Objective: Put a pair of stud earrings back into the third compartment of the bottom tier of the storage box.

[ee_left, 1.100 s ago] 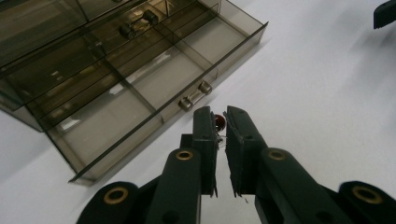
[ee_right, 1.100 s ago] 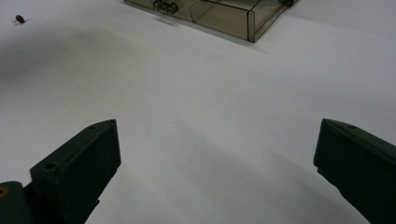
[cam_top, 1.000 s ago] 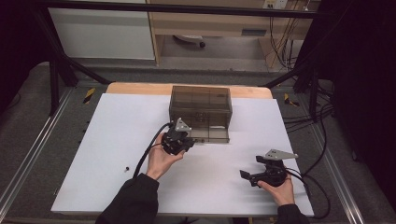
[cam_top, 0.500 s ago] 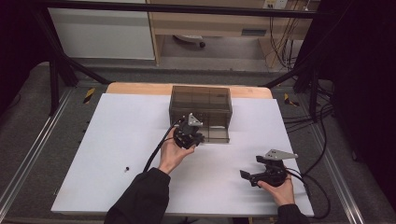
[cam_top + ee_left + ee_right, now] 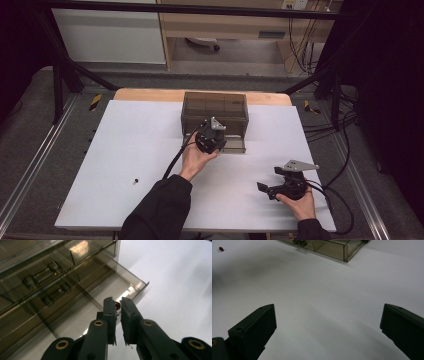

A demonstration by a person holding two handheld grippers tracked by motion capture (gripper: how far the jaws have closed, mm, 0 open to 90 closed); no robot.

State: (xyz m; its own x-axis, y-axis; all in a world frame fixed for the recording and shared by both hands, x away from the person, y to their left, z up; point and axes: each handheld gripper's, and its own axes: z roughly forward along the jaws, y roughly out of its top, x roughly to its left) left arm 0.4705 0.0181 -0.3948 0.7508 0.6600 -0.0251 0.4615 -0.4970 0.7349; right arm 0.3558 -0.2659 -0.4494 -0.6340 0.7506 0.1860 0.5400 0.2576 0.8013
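A smoky see-through drawer cabinet stands at the back middle of the white table. Its lowest drawer is pulled out. My left gripper hovers over that drawer, held in a hand. In the left gripper view the left gripper is shut on a small red-brown bead at its tips, above the drawer's floor. My right gripper rests at the front right with jaws wide open, and the right gripper has nothing between them.
A small dark bead lies on the table at the front left, also seen as the bead far off in the right gripper view. Closed upper drawers hold small dark parts. Cables trail from both grippers.
My left hand has moved right and toward the cabinet, from beside its left front corner to above the open drawer. The right hand has stayed put.
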